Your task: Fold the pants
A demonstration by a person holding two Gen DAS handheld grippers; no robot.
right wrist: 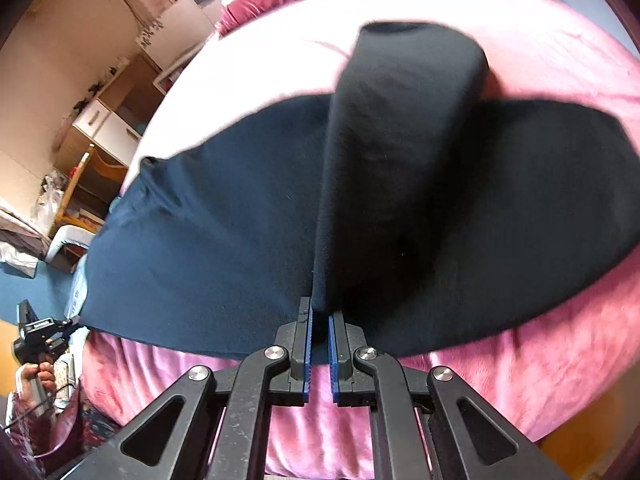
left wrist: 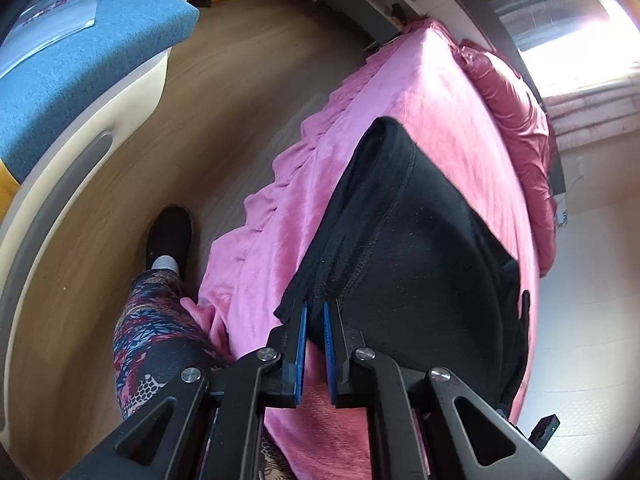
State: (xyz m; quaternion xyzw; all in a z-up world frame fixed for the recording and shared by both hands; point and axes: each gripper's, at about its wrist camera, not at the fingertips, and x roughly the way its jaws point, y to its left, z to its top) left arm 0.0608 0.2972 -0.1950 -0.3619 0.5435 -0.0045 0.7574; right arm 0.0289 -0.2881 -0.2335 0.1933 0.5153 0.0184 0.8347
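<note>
A pink bed (left wrist: 420,92) is carrying the black pants (left wrist: 420,240), spread flat. Both grippers are pinching cloth, likely to fold it: the left gripper (left wrist: 315,308) is nipping the edge at 6 o'clock, tilting steeply down; the right gripper (right wrist: 319,316) is raising a ridge toward 12.

pants (left wrist: 420,240): black knit cloth; matt; stitched seams raised
bed cover (left wrist: 432,92): pink plush cloth; soft nap; faint sheen
quilt (left wrist: 516,116): magenta cloth; glossy, satin-like
left gripper (left wrist: 315,308): black matt plastic; blue ribbed pads; bright metal pivot screws
right gripper (right wrist: 319,316): same finish
floor (left wrist: 240,72): wood-look planks; smooth, low gloss
seat cushion (left wrist: 92,68): blue cloth; coarse, felt-like
</note>
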